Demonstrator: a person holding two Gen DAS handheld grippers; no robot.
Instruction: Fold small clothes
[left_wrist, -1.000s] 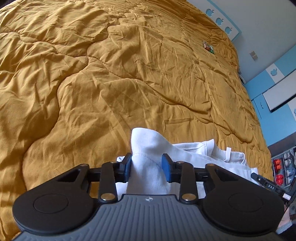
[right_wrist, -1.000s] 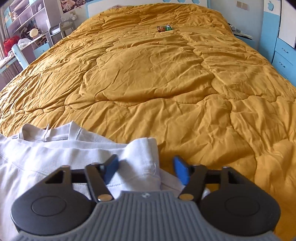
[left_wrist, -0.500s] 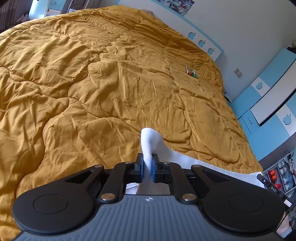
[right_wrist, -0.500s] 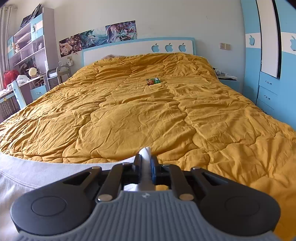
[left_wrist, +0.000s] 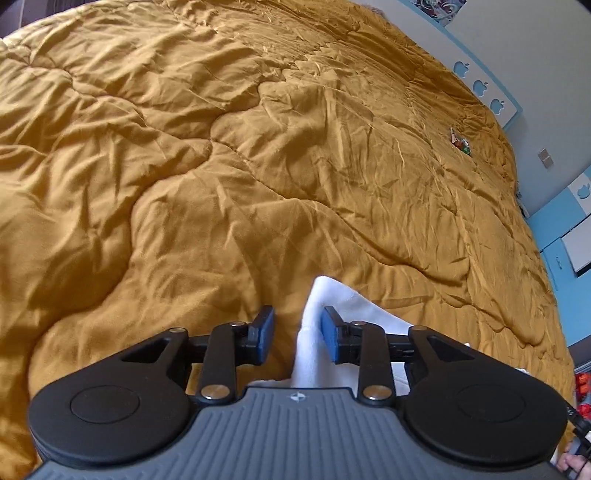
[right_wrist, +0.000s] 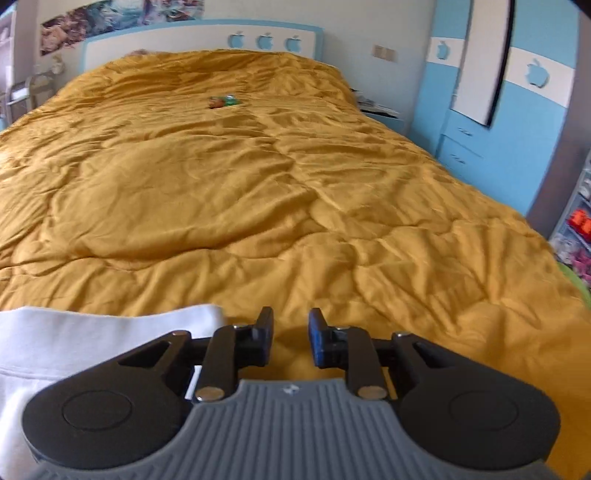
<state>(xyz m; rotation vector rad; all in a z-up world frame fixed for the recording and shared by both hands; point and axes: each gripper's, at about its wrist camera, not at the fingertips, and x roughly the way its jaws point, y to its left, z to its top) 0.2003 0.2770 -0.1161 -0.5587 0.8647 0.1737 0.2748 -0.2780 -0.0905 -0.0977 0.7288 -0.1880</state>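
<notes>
A white garment (left_wrist: 325, 321) lies on the mustard-yellow quilt (left_wrist: 258, 166) at the near edge of the bed. In the left wrist view a raised fold of it stands between the blue pads of my left gripper (left_wrist: 297, 334), which is open; the cloth leans toward the right pad. In the right wrist view the garment (right_wrist: 92, 332) lies flat to the left of my right gripper (right_wrist: 291, 338). That gripper is open and empty over bare quilt (right_wrist: 295, 184). The garment's lower part is hidden under both grippers.
A small green and red packet (right_wrist: 223, 100) lies far up the bed, also in the left wrist view (left_wrist: 460, 140). A headboard with apple cut-outs (right_wrist: 264, 40) stands beyond. Blue wardrobe and drawers (right_wrist: 480, 110) line the right side. Shelves with small items (right_wrist: 578, 229) are at far right.
Both grippers were shut on the garment's corners half a second ago and have now opened. The cloth has dropped from the right gripper and lies to its left.
</notes>
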